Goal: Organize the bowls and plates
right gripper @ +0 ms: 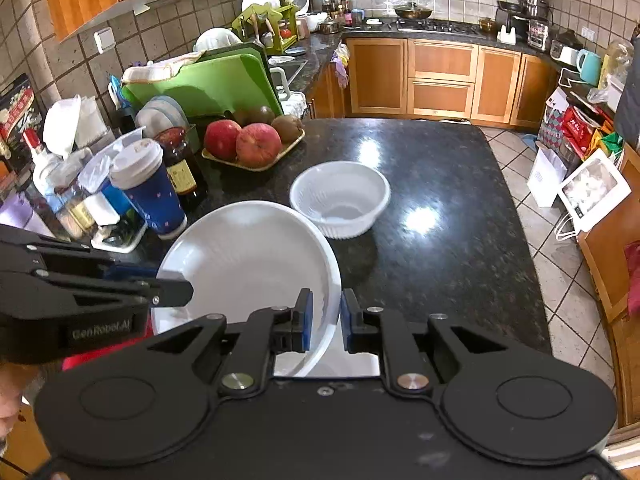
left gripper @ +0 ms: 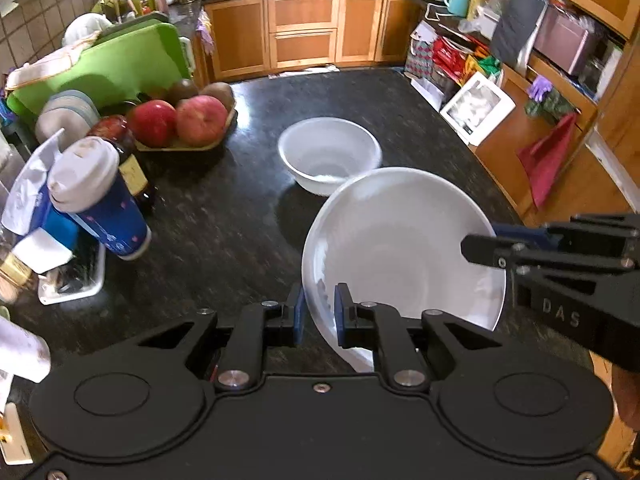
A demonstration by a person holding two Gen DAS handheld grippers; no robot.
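A large white bowl (left gripper: 400,248) (right gripper: 248,256) hangs above the dark granite counter (left gripper: 240,220) (right gripper: 440,240), carried by both grippers. My left gripper (left gripper: 319,312) is shut on its near left rim. My right gripper (right gripper: 325,318) is shut on the opposite rim and shows at the right edge of the left wrist view (left gripper: 480,246). In the right wrist view my left gripper (right gripper: 176,286) enters from the left, clamped on the rim. A smaller white ribbed bowl (left gripper: 329,154) (right gripper: 340,198) stands upright on the counter just beyond the carried one.
A tray of apples and kiwis (left gripper: 180,120) (right gripper: 256,144), a blue lidded paper cup (left gripper: 98,196) (right gripper: 146,188), a sauce bottle (right gripper: 180,164) and a green cutting board (left gripper: 116,60) (right gripper: 208,84) crowd the counter's left side. Bags and a white box (right gripper: 592,188) stand on the floor at right.
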